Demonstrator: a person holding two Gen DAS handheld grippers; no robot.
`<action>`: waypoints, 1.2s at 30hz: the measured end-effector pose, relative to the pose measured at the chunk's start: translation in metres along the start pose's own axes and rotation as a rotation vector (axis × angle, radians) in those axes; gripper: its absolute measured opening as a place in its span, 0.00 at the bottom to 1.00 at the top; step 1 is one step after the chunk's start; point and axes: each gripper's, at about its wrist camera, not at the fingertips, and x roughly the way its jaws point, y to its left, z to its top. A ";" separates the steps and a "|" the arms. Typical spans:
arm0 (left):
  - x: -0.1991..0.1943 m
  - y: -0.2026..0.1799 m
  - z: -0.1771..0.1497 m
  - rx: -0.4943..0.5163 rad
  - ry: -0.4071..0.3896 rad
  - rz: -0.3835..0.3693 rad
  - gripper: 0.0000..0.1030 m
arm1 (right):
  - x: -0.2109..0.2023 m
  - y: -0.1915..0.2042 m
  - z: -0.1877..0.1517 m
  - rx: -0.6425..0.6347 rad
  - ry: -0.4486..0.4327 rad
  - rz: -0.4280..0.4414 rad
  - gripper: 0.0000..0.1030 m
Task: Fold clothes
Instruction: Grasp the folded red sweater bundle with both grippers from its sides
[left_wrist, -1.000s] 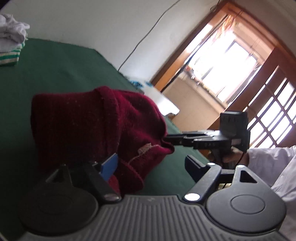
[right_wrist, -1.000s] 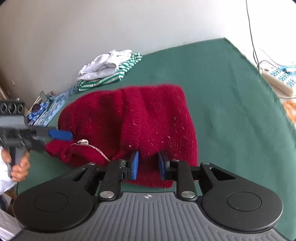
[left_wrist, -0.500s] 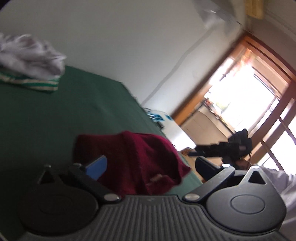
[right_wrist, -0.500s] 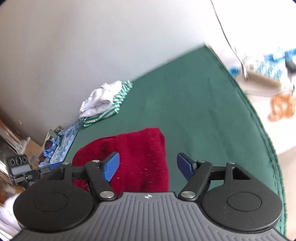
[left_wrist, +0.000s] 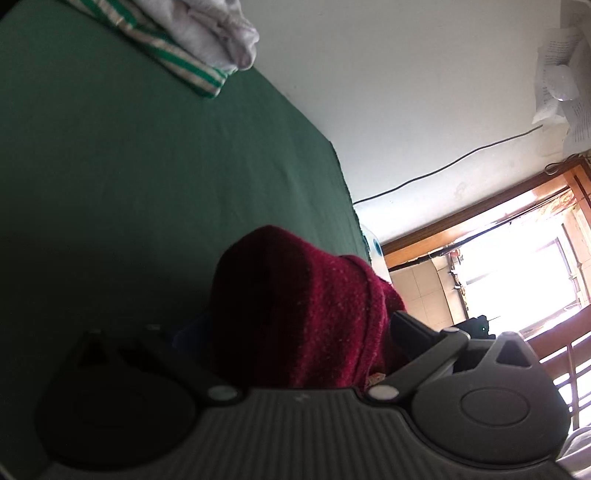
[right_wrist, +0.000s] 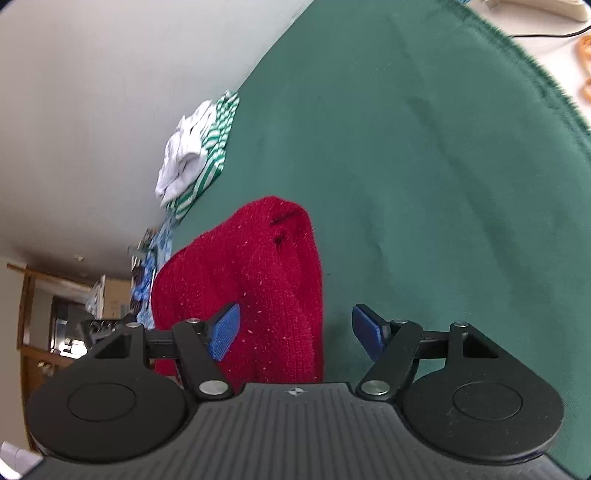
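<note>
A dark red knit sweater (left_wrist: 306, 314) lies folded in a bundle on the green cloth (left_wrist: 147, 166). My left gripper (left_wrist: 295, 328) stands wide open, with the bundle between its fingers and no pad pressing it. In the right wrist view the same sweater (right_wrist: 266, 280) reaches in between the blue pads (right_wrist: 225, 336) of my right gripper (right_wrist: 297, 336), which is open; the sweater's edge lies close to the left pad. The right pad hangs over bare green cloth (right_wrist: 424, 184). Part of the left gripper (right_wrist: 107, 328) shows beyond the sweater.
A stack of folded white and green-striped clothes (left_wrist: 192, 48) (right_wrist: 195, 158) sits at the far side of the cloth by the wall. A power strip (right_wrist: 535, 7) lies past the cloth's fringed edge. A bright window (left_wrist: 517, 277) fills the right side.
Both grippers have let go of the sweater and opened wide. Both views have rolled and pulled back, and the sweater now lies as a narrower folded bundle.
</note>
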 end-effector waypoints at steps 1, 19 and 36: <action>0.002 0.001 0.000 -0.004 0.004 0.003 0.99 | 0.001 0.000 0.000 -0.001 0.008 0.005 0.69; 0.022 0.000 -0.002 -0.084 0.174 -0.111 0.99 | 0.011 -0.009 -0.005 0.019 0.142 0.115 0.73; 0.040 -0.010 0.001 -0.071 0.237 -0.119 0.99 | 0.032 0.004 0.000 -0.029 0.193 0.121 0.76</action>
